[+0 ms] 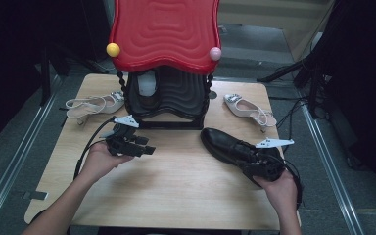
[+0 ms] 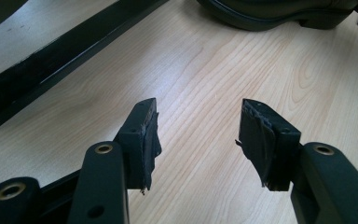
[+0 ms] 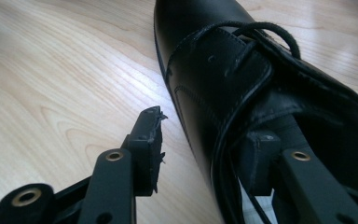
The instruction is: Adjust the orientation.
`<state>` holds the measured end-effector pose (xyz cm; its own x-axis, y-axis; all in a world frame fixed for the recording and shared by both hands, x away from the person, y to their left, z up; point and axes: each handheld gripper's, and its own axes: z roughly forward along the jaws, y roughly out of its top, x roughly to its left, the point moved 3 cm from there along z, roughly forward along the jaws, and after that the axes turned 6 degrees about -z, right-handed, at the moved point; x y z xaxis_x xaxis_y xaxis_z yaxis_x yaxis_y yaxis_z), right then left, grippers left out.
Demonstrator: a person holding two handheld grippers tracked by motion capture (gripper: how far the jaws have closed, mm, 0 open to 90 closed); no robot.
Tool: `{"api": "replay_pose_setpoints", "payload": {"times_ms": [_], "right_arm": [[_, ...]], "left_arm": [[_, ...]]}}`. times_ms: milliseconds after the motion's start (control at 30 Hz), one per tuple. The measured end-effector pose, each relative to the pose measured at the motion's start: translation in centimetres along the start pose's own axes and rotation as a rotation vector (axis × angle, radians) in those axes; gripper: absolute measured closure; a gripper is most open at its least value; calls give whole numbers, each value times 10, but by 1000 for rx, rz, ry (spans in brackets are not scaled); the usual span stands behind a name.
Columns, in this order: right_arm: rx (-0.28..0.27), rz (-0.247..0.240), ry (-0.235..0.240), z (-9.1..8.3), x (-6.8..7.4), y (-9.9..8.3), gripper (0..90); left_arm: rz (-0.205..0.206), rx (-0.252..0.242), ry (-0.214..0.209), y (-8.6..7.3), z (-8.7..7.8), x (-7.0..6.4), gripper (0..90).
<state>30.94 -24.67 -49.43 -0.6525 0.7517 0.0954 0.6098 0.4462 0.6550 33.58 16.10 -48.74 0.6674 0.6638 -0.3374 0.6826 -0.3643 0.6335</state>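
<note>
A black lace-up shoe (image 1: pixel 223 143) lies on the wooden table (image 1: pixel 176 196) at the right, toe pointing to the far left. My right gripper (image 1: pixel 253 162) is at its heel end, open, straddling the shoe's side wall. In the right gripper view one jaw is inside the shoe (image 3: pixel 223 70) and the other stands outside, a little off the leather; the right gripper (image 3: pixel 207 126) is not clamped. My left gripper (image 1: pixel 149 146) hovers at the table's left centre, open and empty. In the left gripper view the left gripper (image 2: pixel 200 106) has bare wood between its fingers.
A red wavy rack (image 1: pixel 164 34) on a black stand (image 1: pixel 169 125) rises at the table's back centre, with a white item (image 1: pixel 147 83) inside. Beige heeled sandals lie at the back left (image 1: pixel 95 104) and back right (image 1: pixel 249 108). The stand's base bar (image 2: pixel 51 70) is near the left gripper.
</note>
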Motion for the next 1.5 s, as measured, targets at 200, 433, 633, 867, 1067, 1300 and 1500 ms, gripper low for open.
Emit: {"api": "replay_pose_setpoints", "payload": {"times_ms": [200,433,633,867,1067,1300,1500], "right_arm": [[0,23,27,12,-4,4,605],[-1,82,103,14,-8,7,802],[-13,83,105,4,-2,11,798],[-25,29,144,3,20,21,788],[-11,-15,184,17,41,35,784],[10,-64,229,38,65,52,781],[23,-87,250,55,83,64,781]], "left_arm": [[-1,10,4,-3,0,0,478],[2,1,2,-4,-1,1,482],[6,-19,0,-5,-3,0,506],[-2,-29,-2,-7,-4,-1,530],[-8,-32,-2,-11,-6,-2,564],[-36,-38,-5,-18,-10,-5,642],[-16,-63,11,-23,-14,-8,743]]}}
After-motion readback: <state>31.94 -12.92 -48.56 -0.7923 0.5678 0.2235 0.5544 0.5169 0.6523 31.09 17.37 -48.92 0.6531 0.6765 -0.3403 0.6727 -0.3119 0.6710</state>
